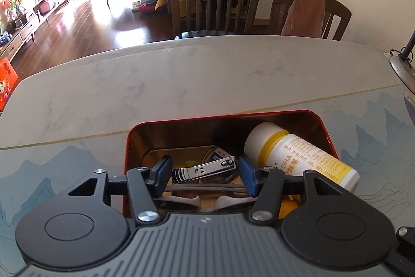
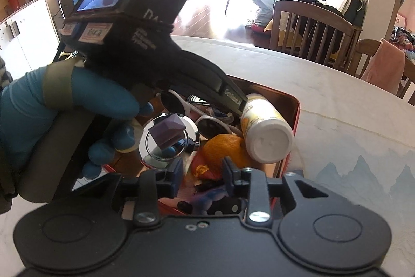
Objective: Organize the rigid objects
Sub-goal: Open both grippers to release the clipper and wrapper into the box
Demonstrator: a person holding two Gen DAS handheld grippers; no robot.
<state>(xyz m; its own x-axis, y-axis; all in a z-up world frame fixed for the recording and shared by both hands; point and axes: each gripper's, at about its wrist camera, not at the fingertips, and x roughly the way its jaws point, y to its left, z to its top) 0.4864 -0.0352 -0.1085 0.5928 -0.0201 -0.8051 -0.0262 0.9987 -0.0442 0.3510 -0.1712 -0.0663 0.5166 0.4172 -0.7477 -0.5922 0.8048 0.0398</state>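
Most of the sorting looks done: the red tin (image 1: pixel 327 133) on the worktop (image 1: pixel 181 85) already holds the supplement bottle (image 1: pixel 298 155), sunglasses (image 2: pixel 207 121), orange (image 2: pixel 225 147) and nail clipper (image 1: pixel 205 170). Left gripper (image 1: pixel 205 174) and right gripper (image 2: pixel 201 174) hover over it, fingers apart, empty.
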